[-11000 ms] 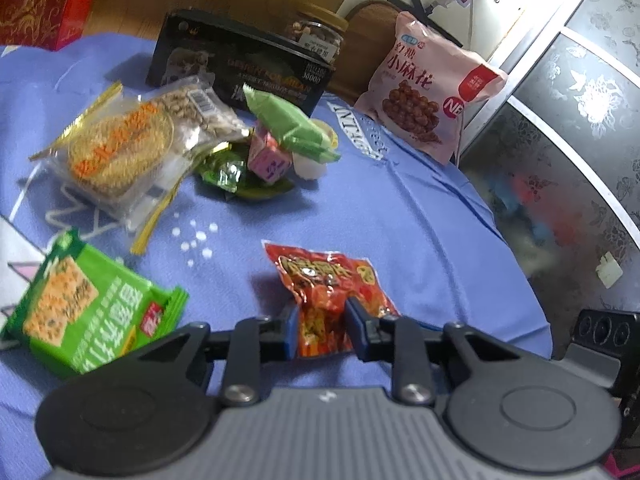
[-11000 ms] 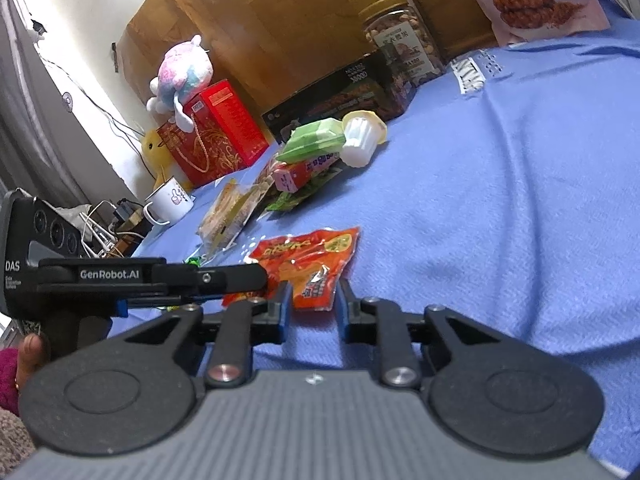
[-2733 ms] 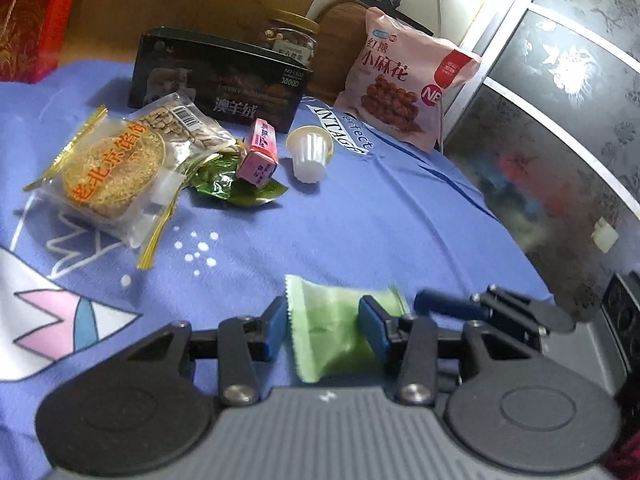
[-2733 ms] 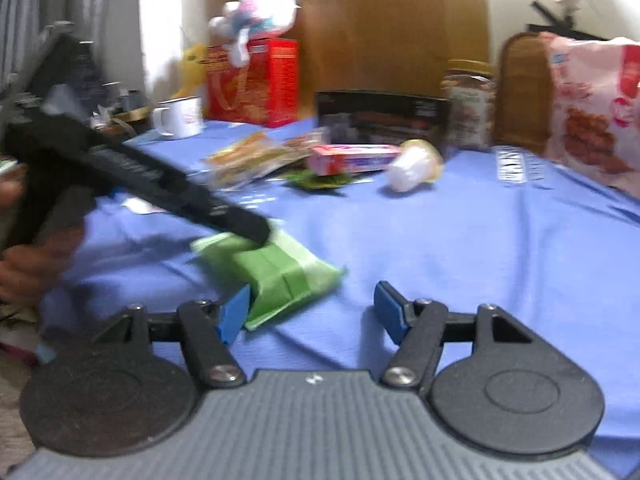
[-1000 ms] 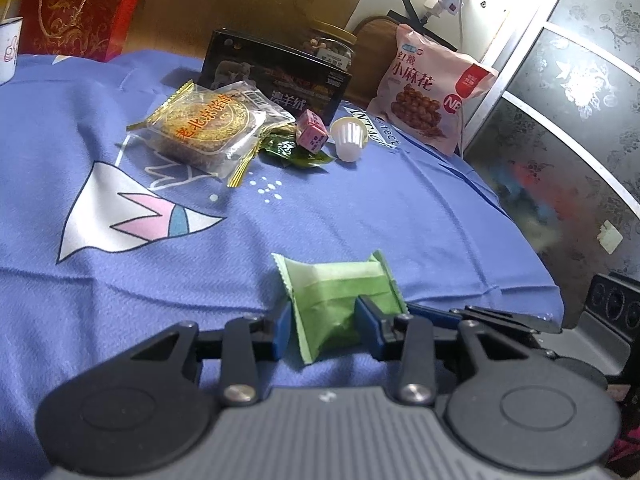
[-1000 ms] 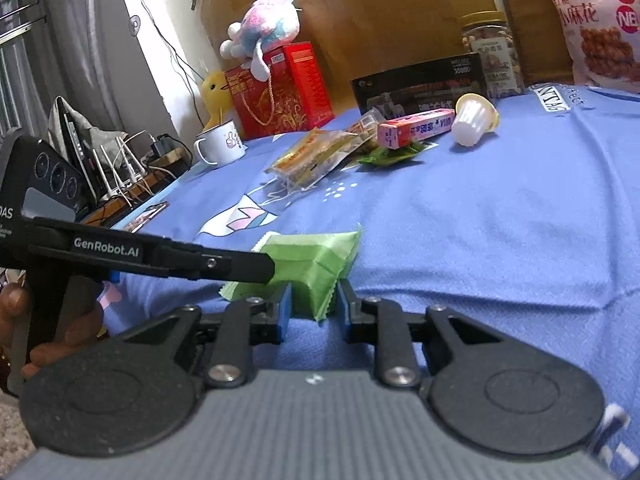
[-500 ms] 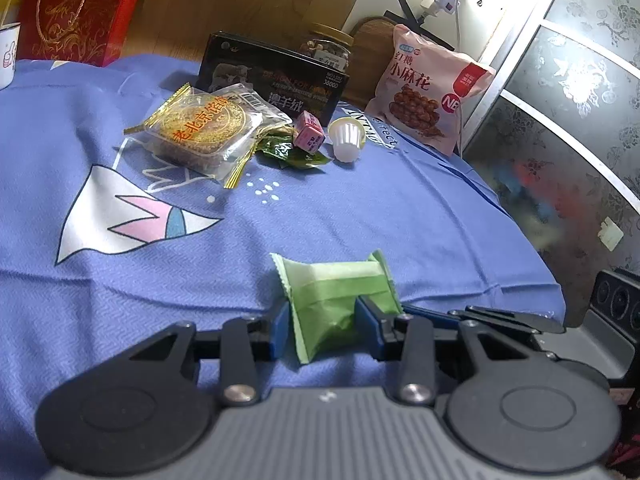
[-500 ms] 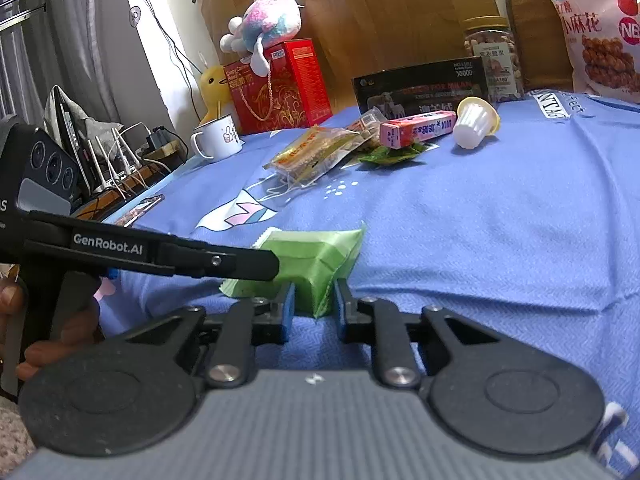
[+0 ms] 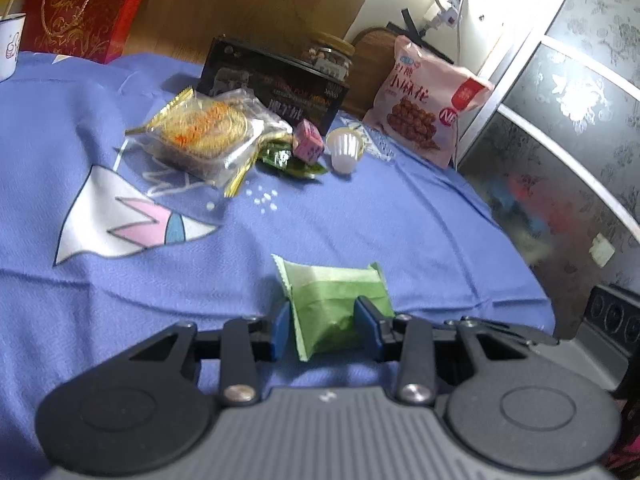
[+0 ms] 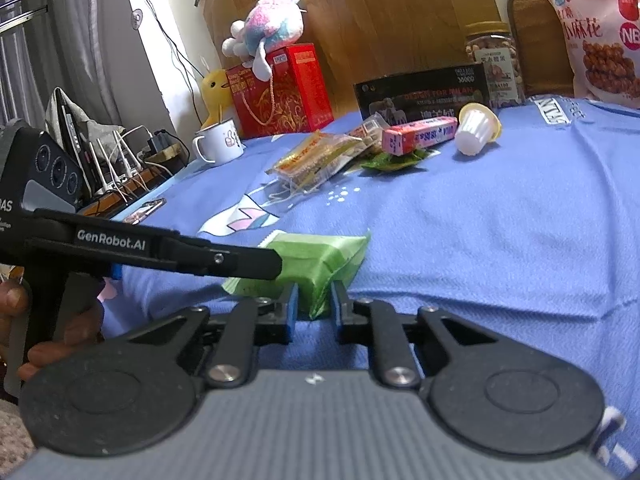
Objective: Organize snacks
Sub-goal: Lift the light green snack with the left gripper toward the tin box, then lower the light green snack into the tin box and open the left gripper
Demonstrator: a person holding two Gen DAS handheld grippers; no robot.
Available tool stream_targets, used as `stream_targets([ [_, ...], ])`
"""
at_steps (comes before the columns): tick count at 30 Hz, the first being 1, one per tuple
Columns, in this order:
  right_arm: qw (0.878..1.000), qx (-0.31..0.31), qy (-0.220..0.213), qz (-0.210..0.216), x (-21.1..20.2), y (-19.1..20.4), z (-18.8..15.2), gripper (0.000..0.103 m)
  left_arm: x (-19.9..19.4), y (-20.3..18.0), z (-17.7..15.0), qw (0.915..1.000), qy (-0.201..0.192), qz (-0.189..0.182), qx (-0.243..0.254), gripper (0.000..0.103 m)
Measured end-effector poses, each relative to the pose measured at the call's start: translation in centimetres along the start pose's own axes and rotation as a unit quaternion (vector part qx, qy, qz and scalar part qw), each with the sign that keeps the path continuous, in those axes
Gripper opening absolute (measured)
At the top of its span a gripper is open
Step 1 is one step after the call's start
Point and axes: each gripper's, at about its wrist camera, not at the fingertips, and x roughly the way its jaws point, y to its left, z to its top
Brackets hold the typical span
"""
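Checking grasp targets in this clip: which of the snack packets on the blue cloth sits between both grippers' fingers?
The green packet, alone at the near edge. The left gripper and right gripper are closing on it. The mooncake pack, pink box and pink bag lie far back, untouched.

Both wrist cameras sit low and close over the blue printed cloth [image 9: 360,216], aimed past the small green foil snack packet [image 9: 334,302] [image 10: 316,258], which both views share, toward the tall pink snack bag [image 9: 424,100] [image 10: 596,36].
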Motion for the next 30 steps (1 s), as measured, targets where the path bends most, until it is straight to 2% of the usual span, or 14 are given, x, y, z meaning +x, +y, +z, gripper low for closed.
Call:
stream_targets([
  [9, 0.999, -0.029, -0.029, -0.009, 1.4, -0.2, 3.5, 0.019, 0.2, -1.2, 5.3, 0.998, -0.047, -0.003, 0.041, 0.033],
  [16, 0.996, -0.041, -0.067, -0.029, 3.9, -2.7, 8.5, 0.019, 2.7, -1.6, 11.4, 0.9945, -0.083, 0.0, 0.064, 0.033],
  [23, 0.991, -0.06, -0.102, -0.057, 7.3, -5.4, 14.5, 0.019, 7.4, -0.7, 18.6, 0.9908, -0.113, 0.016, 0.072, 0.033],
  [30, 0.99, -0.048, -0.107, -0.083, 12.4, -8.8, 19.4, 0.019, 13.1, 1.8, 24.6, 0.9918, -0.119, 0.022, 0.042, 0.033],
])
